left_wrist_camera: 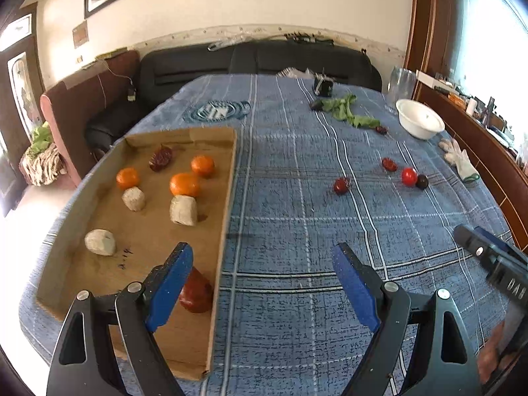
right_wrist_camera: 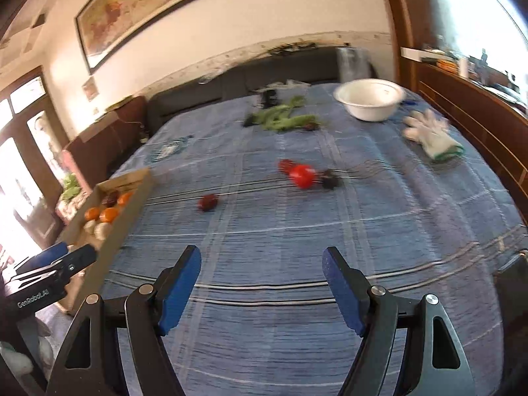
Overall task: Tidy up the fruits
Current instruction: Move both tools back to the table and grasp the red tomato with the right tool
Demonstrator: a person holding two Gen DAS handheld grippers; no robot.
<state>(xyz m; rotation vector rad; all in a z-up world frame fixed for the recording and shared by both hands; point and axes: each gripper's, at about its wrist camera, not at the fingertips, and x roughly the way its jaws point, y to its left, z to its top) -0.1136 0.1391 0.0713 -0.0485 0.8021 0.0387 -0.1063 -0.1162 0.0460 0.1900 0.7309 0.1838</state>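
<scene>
The red fruits (right_wrist_camera: 302, 175) are lying loose on the blue plaid cloth (right_wrist_camera: 297, 330), well ahead of our empty, wide-open right gripper (right_wrist_camera: 262, 283), which is nearer them than our open left gripper (left_wrist_camera: 264, 283) beside the cardboard tray (left_wrist_camera: 227, 198).

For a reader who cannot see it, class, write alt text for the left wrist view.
An open left gripper hovers over a blue cloth beside a cardboard tray holding three oranges and pale lumps. Small red fruits lie loose near a white bowl.
</scene>
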